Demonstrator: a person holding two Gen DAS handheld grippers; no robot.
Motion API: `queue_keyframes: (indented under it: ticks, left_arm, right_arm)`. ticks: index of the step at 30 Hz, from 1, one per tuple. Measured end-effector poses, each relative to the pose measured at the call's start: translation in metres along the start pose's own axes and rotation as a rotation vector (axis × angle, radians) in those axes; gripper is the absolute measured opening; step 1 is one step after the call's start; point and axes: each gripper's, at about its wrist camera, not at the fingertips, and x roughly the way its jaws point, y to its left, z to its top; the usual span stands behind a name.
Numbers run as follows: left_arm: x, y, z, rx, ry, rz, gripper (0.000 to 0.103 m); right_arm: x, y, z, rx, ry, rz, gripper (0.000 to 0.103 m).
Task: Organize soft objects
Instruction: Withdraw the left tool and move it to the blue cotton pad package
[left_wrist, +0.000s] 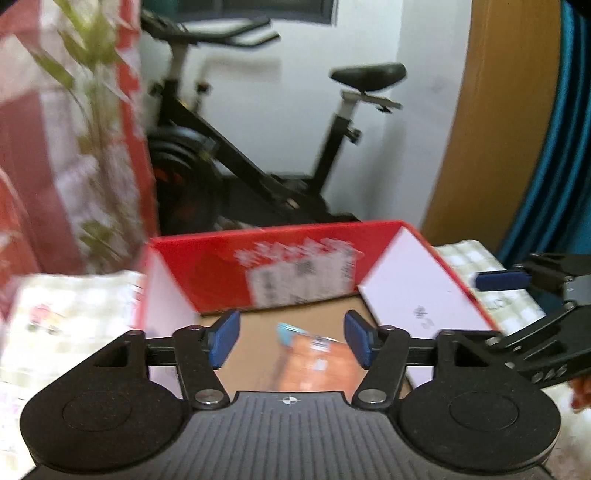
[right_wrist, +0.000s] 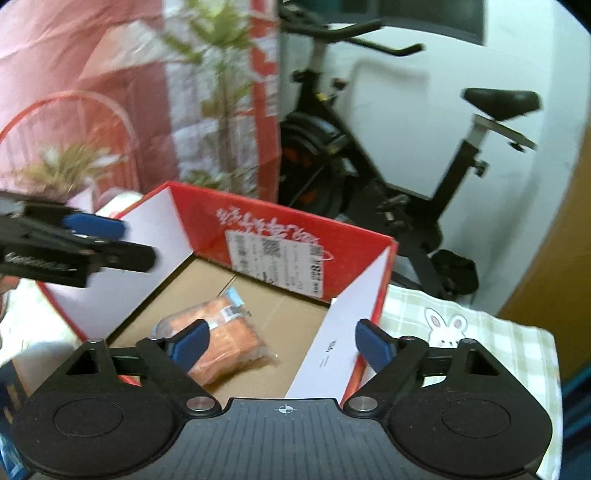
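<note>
One soft item lies in the red cardboard box so far: an orange plastic-wrapped packet with a pale blue end, resting on the brown floor of the box toward its 7 o'clock corner in the right wrist view, touching neither gripper. That much of the tidying looks done; how many more soft things remain I cannot tell, since nothing else loose shows plainly in either view (the blur on the left side hides a good deal).

Both tongs are released and empty. The left gripper hovers over the near edge of the box with its blue pads spread, the packet showing below and beyond them rather than pinched. The right gripper stands wider, its left pad in front of the packet and its right pad over the white inner flap at 3 o'clock, nothing between them.

The box sits on a checked cloth with a rabbit print, with an exercise bike behind at 1 o'clock and a red patterned bag at 10 o'clock.

My judgement: one drop-off complete, and the next step is fetching another soft object, if any are left
</note>
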Motion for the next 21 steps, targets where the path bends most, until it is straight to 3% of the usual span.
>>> queue_keyframes:
  ticks: [2,5,21]
  left_arm:
    - [-0.012,0.006,-0.003,-0.004,-0.032,0.039,0.082]
    - [-0.027,0.015,-0.007,-0.027,-0.066,0.075,0.096]
    - [-0.085,0.03,-0.043,-0.03,-0.118,0.148,0.1]
  right_arm:
    - [-0.004,0.001,-0.003,0.027,-0.015,-0.015,0.098]
    - [-0.011,0.006,-0.008,0.051,-0.041,-0.034,0.103]
    - [-0.045,0.039,-0.033,0.118,-0.125,-0.046,0.103]
